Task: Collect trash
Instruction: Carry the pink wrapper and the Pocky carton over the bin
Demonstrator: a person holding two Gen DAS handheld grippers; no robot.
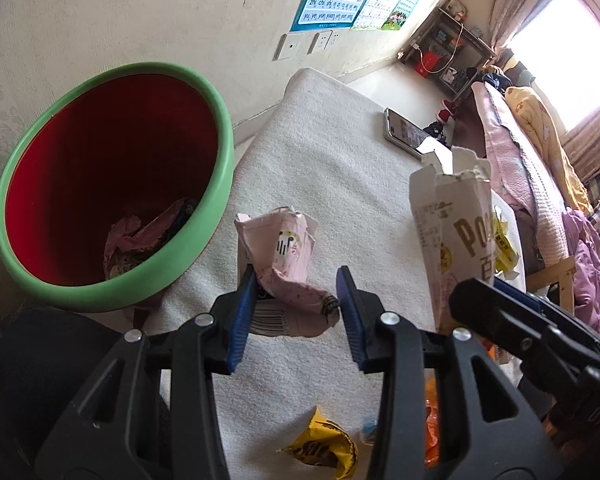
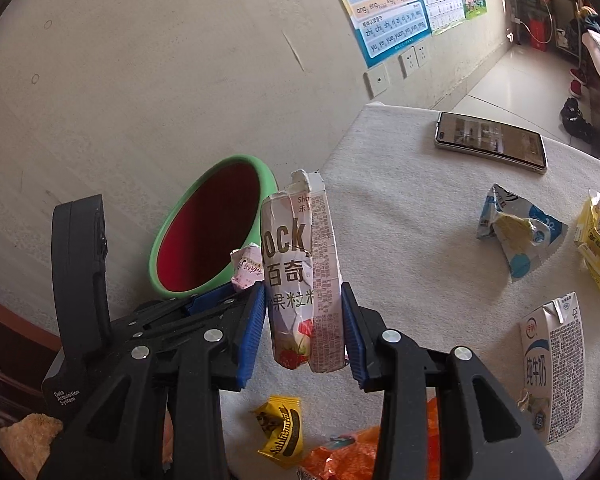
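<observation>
Both grippers carry trash toward the red bin (image 1: 112,184): the left gripper (image 1: 296,300) clamps a crumpled pink wrapper (image 1: 284,256), the right gripper (image 2: 304,320) squeezes a Pocky box (image 2: 300,276).

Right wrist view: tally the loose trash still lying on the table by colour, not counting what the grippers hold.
Yellow: 2 (snack wrapper, crumpled pack)
Orange: 1 (foil bag)
Blue-and-white: 2 (crushed carton, milk carton)
Total: 5
</observation>
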